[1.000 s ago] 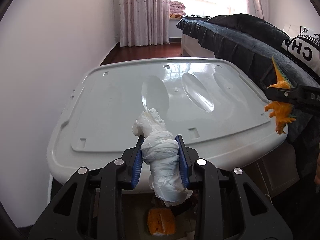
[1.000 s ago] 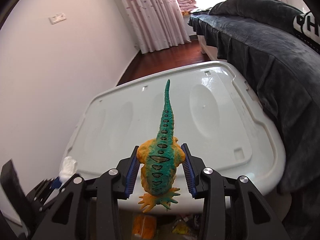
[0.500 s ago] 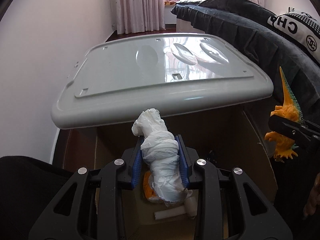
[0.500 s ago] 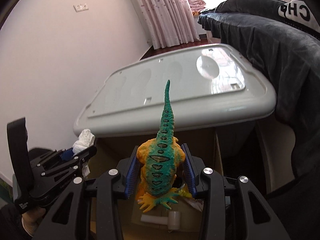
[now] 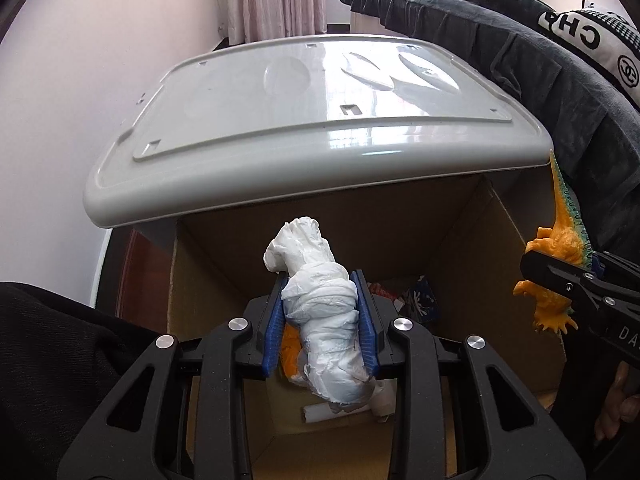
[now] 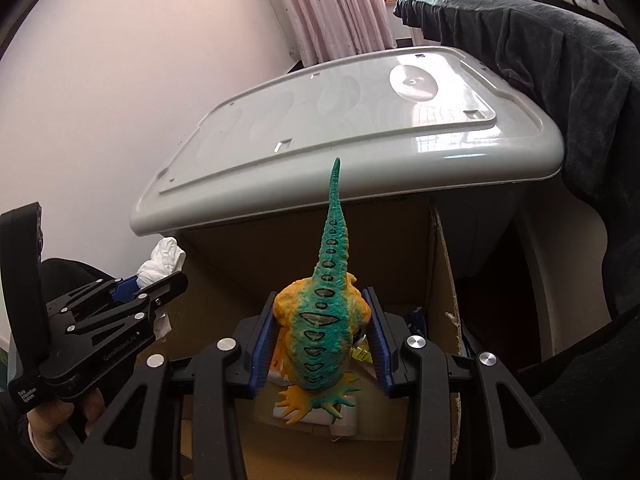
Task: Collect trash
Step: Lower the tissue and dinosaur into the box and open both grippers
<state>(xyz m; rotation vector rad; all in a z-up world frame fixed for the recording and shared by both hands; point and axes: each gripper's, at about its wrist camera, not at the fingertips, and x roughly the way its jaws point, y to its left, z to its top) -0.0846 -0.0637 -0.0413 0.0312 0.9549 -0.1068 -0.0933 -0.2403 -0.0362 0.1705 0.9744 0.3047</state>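
My left gripper [image 5: 320,312] is shut on a crumpled white tissue wad [image 5: 316,292] and holds it over an open cardboard box [image 5: 460,240]. My right gripper [image 6: 322,332] is shut on an orange and green toy dinosaur [image 6: 324,320], tail pointing forward, also over the box [image 6: 440,280]. The left gripper with the tissue [image 6: 160,260] shows at the left of the right wrist view. The dinosaur [image 5: 560,240] shows at the right edge of the left wrist view. Orange wrappers and a white roll [image 5: 320,414] lie in the box.
A grey plastic bin lid [image 5: 320,120] sits just beyond the box, higher than its opening. A bed with a dark blanket [image 5: 540,60] is on the right. A white wall [image 5: 80,60] is on the left. Curtains hang at the far end.
Both grippers have tilted down and drawn back from above the grey lid to above the open box. The box interior now shows. Both still hold their objects.
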